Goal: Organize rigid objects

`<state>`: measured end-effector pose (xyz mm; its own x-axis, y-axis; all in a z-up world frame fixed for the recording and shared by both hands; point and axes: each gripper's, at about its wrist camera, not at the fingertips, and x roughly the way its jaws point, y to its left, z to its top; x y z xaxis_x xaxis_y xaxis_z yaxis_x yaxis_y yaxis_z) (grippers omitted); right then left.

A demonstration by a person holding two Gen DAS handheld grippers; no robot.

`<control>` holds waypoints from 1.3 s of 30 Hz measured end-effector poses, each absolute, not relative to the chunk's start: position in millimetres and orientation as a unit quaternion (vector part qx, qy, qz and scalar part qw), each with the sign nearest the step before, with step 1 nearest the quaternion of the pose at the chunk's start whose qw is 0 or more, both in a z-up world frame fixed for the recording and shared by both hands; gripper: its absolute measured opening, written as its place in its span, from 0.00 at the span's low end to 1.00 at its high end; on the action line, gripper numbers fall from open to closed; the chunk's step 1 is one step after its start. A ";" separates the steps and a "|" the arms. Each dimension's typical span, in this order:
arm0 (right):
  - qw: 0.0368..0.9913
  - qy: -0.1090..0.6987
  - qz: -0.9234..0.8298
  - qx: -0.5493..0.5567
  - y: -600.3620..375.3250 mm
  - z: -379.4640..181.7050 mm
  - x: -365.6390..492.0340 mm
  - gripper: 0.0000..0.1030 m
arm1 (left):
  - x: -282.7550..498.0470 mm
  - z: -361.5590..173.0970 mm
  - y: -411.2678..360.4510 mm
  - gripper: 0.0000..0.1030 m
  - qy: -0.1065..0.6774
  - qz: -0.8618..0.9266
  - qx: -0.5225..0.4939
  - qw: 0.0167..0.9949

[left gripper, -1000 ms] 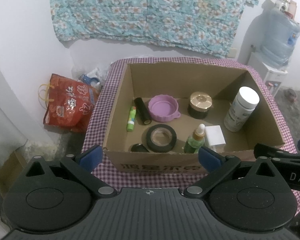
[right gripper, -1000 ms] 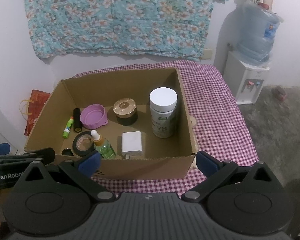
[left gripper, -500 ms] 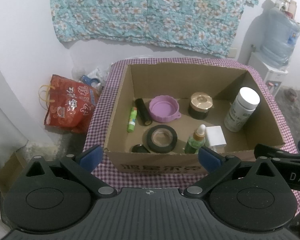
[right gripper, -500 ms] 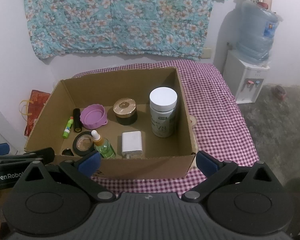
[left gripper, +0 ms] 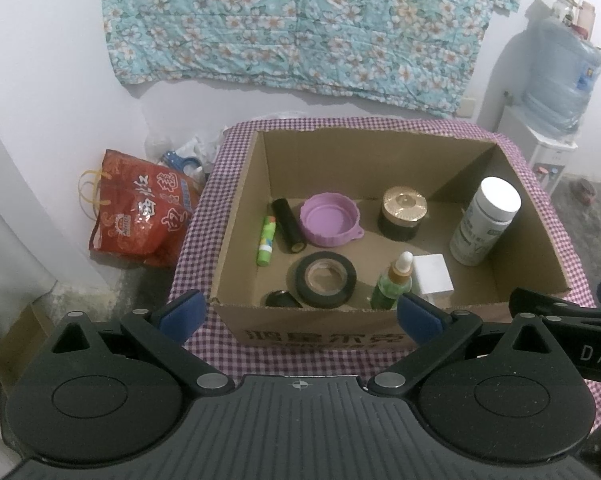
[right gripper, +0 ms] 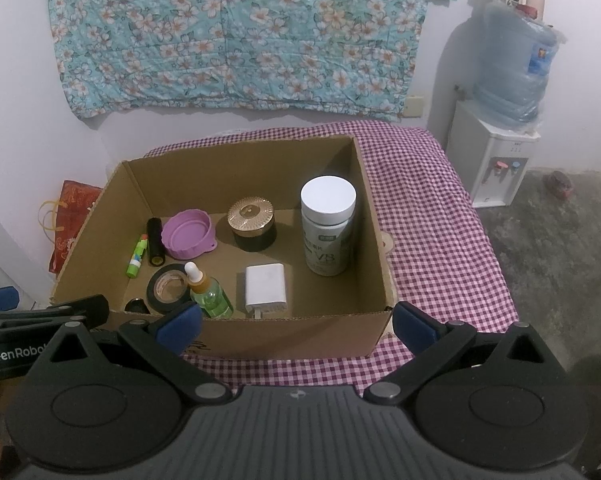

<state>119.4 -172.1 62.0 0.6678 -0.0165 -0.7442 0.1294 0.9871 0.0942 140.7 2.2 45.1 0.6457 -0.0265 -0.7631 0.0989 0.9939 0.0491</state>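
An open cardboard box (left gripper: 236, 208) (right gripper: 374, 240) stands on a purple checked tablecloth (right gripper: 428, 216). Inside are a white bottle (left gripper: 484, 222) (right gripper: 327, 226), a gold-lidded black jar (left gripper: 402, 212) (right gripper: 253, 224), a purple lid (left gripper: 330, 226) (right gripper: 187, 234), a black tape roll (left gripper: 326, 278) (right gripper: 168, 289), a green dropper bottle (left gripper: 392, 286) (right gripper: 208, 292), a white charger (left gripper: 432, 274) (right gripper: 265, 286), a green glue stick (left gripper: 266, 240) (right gripper: 136, 260) and a black tube (left gripper: 287, 226) (right gripper: 155, 242). My left gripper (left gripper: 300, 314) and right gripper (right gripper: 296, 322) are open and empty, just before the box's near wall.
A red bag (left gripper: 140, 216) lies on the floor left of the table. A water dispenser (right gripper: 504, 128) stands at the right by the wall. A floral cloth (right gripper: 236, 32) hangs on the wall behind. A small black round object (left gripper: 282, 300) sits in the box's near left corner.
Both grippers have stayed almost still; the view shifted very slightly. Nothing was taken hold of or moved.
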 end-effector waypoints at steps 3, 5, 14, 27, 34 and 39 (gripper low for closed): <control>0.910 0.406 -0.040 0.069 -172.2 62.1 119.6 1.00 | 141.2 45.0 2.2 0.99 0.420 -0.035 0.043 0.906; 0.910 0.407 -0.040 0.069 -172.2 62.0 120.0 1.00 | 140.6 45.0 1.9 0.99 0.420 -0.034 0.043 0.906; 0.910 0.407 -0.040 0.070 -172.9 62.2 120.1 1.00 | 140.3 45.1 1.6 0.99 0.420 -0.034 0.043 0.906; 0.909 0.408 -0.040 0.071 -175.4 62.0 120.1 1.00 | 140.5 45.2 1.6 0.99 0.421 -0.034 0.042 0.905; 0.910 0.408 -0.040 0.071 -176.0 62.1 120.3 1.00 | 140.4 45.2 1.6 0.99 0.421 -0.034 0.042 0.906; 0.910 0.408 -0.039 0.071 -176.1 62.1 120.8 1.00 | 140.4 45.2 1.5 0.99 0.421 -0.034 0.042 0.905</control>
<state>120.8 -176.1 62.1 0.6647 -0.0133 -0.7470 0.1292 0.9868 0.0974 140.4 1.5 45.2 0.6432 -0.0256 -0.7653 0.0966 0.9942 0.0479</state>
